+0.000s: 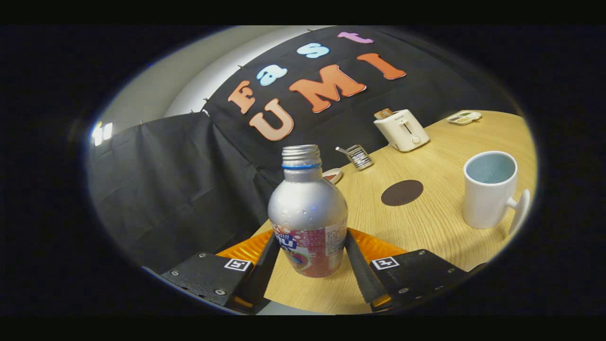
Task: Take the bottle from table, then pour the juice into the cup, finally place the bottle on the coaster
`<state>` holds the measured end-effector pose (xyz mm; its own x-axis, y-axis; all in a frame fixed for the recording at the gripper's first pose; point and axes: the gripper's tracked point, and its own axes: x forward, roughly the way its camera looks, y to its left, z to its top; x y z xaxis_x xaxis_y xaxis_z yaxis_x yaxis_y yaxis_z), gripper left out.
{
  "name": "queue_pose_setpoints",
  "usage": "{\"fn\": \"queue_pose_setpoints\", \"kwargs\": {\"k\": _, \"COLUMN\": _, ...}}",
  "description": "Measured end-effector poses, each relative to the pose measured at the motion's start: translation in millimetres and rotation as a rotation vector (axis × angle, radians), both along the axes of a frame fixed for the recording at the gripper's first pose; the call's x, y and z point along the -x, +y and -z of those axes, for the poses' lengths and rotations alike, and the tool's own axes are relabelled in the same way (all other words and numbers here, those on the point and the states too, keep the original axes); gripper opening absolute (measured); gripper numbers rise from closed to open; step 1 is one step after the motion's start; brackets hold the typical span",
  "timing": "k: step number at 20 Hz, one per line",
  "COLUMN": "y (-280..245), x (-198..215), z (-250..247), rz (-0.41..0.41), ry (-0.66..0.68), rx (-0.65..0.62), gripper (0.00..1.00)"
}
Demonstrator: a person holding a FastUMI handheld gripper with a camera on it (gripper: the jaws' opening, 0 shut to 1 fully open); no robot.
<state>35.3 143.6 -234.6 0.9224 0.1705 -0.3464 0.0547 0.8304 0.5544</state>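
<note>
— Wooden table (426, 227) under me, black cloth wall behind it. What do you want first?

— What's the gripper at?

— I see the gripper (310, 258) pinching the bottle (307, 213): one finger presses each side of its labelled lower body. The bottle is silver, uncapped, with a blue ring under the threaded neck, and it leans a little in my view. I cannot tell whether its base touches the wood.

— And around the bottle?

— Beyond the bottle and to its right lies the dark round coaster (402, 192), flat on the wood. Right of that stands the white cup (490, 189), handle turned away from the bottle. Farther behind the bottle I see a small dish (332, 175), a glass jar (358, 157), then a white toaster (401, 132).
</note>
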Motion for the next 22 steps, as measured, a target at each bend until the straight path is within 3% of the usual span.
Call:
{"fn": "queue_pose_setpoints", "kwargs": {"k": 4, "y": -14, "x": 2, "z": -5, "rz": 0.068, "ry": -0.019, "rx": -0.101, "gripper": 0.77}}
{"fn": "queue_pose_setpoints", "kwargs": {"k": 12, "y": -20, "x": 6, "z": -15, "rz": 0.128, "ry": -0.074, "rx": -0.303, "gripper": 0.77}}
{"fn": "queue_pose_setpoints", "kwargs": {"k": 17, "y": -34, "x": 16, "z": -13, "rz": 0.197, "ry": -0.052, "rx": -0.45, "gripper": 0.77}}
{"fn": "queue_pose_setpoints", "kwargs": {"k": 22, "y": -39, "x": 22, "z": -15, "rz": 0.216, "ry": -0.023, "rx": -0.598, "gripper": 0.77}}
